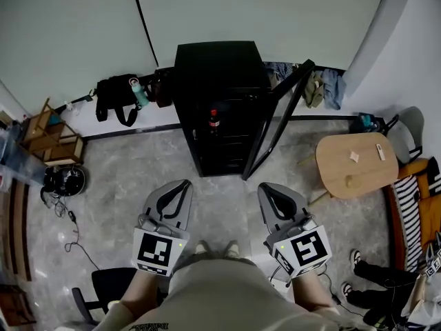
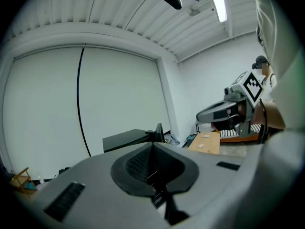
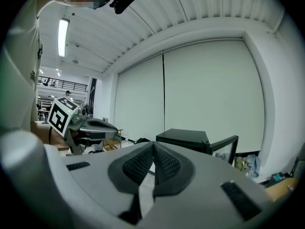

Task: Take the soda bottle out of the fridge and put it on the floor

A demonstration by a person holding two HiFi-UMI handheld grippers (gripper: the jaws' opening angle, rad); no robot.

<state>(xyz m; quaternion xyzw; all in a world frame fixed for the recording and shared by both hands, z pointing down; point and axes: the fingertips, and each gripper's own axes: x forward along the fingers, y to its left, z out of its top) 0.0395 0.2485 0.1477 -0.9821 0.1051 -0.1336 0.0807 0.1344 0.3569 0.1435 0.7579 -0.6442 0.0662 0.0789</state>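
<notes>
1. Well back from the fridge (image 1: 217,67), standing on the grey floor (image 1: 124,178) and facing its open front. Holding the left gripper (image 1: 180,185) and right gripper (image 1: 270,188) out side by side, tipping slightly down, probably as a ready stance for the approach.
2. Keeping the left fingers (image 2: 138,163) pressed together with nothing between them, and the right fingers (image 3: 167,163) pressed together likewise, empty. Needing to spread one pair before any grasp.
3. Noting the soda bottle (image 1: 214,121) standing upright on a shelf inside the fridge, near the front edge, red showing at its top. Sitting well apart from both grippers.
4. Noting the door (image 1: 279,116) hanging wide open toward the right, so apparently leaving the shelf reachable without a door step.
5. Logging bystanders: a round wooden surface (image 1: 355,164) just right of the door, a black bag (image 1: 116,96) and a teal flask (image 1: 139,92) against the wall left of the fridge. Treating the flask as no target.
6. Judging the task as not yet started on the bottle, with reaching in, gripping and lowering to the floor all remaining.
</notes>
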